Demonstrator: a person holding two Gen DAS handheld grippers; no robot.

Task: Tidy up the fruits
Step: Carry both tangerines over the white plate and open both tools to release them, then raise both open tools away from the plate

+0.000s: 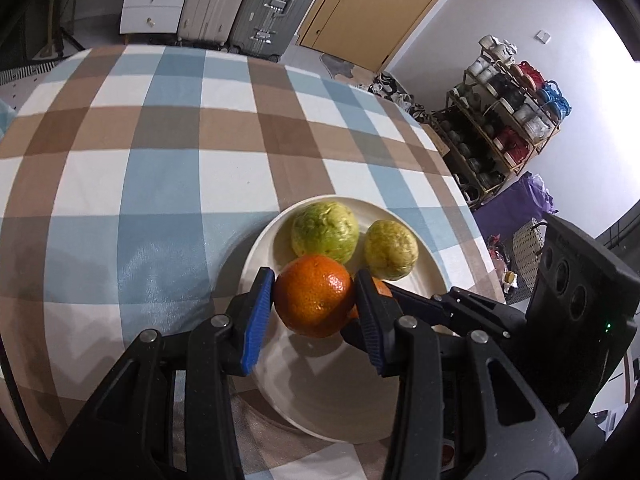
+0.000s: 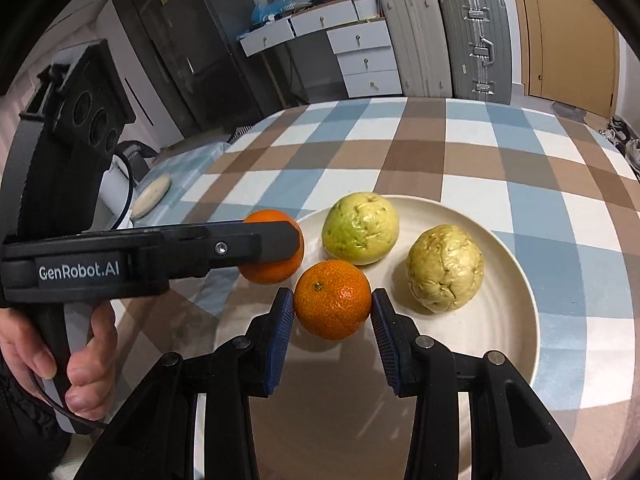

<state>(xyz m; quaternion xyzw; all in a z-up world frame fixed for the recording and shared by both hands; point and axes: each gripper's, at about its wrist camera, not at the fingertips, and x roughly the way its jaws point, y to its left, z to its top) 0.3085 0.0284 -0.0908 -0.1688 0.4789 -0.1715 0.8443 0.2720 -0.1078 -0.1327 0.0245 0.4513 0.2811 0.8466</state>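
Observation:
A white plate (image 1: 340, 400) sits on the checked tablecloth and holds two green guavas (image 1: 324, 232) (image 1: 391, 250). My left gripper (image 1: 314, 308) is shut on an orange (image 1: 314, 300) and holds it over the plate's left part. My right gripper (image 2: 332, 312) is shut on a second orange (image 2: 332, 304) over the plate (image 2: 500, 320), in front of the guavas (image 2: 360, 228) (image 2: 445, 268). In the right wrist view the left gripper (image 2: 276, 246) comes in from the left with its orange (image 2: 272, 270) at the plate's left rim.
The checked tablecloth (image 1: 160, 184) stretches behind and left of the plate. A shelf with jars (image 1: 504, 120) stands off the table's right side. Suitcases (image 2: 444, 40) and white drawers (image 2: 368, 60) stand beyond the far edge.

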